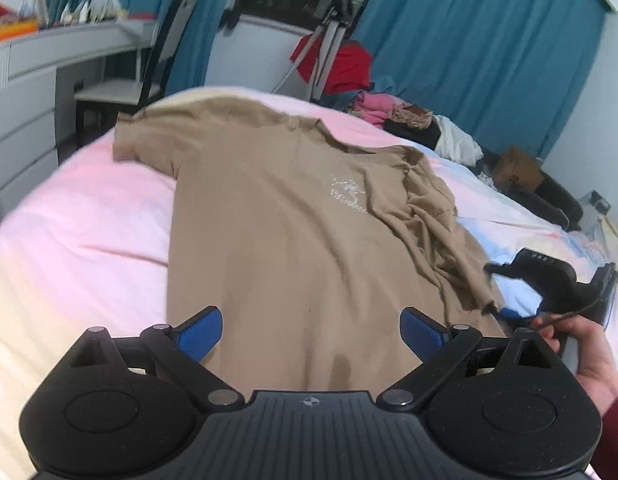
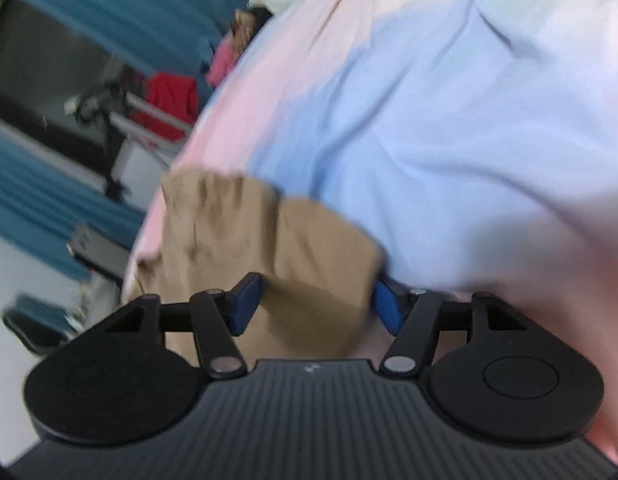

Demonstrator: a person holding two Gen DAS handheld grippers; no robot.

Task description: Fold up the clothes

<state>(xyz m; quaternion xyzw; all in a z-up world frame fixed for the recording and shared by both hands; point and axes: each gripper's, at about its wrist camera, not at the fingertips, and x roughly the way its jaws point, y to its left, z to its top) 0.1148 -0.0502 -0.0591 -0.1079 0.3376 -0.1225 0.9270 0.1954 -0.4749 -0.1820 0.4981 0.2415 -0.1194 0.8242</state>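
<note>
Shirt (image 1: 293,240), tan, short-sleeved, small pale print on the chest, lay spread lengthwise on the bed (image 1: 81,216) over a pink and pale-blue sheet, collar toward the far end and hem nearest the left wrist camera, a placement that suited folding along its length. Its left sleeve lay flat and extended toward the desk (image 1: 25,92) side; its right side was bunched and creased, the sleeve drawn inward over the body, apparently the start of a side fold. Left tool (image 1: 311,332) hung above the hem with its blue pads wide apart and nothing between them, released, probably poised to take the hem. Right tool (image 2: 315,304) sat at the shirt's right edge, low and close to the bed; its pads were also spread, with a flap of tan cloth lying between them but not pinched, though motion blur in the right wrist view made contact hard to judge. Right hand (image 1: 581,356) gripped that tool's handle. Heap of clothes (image 1: 393,112), pink, red, black and white, occupied the far corner of the bed, well apart from the shirt, likely awaiting their turn. Teal curtains (image 1: 481,48) and tripod (image 1: 329,40) stood behind.
</note>
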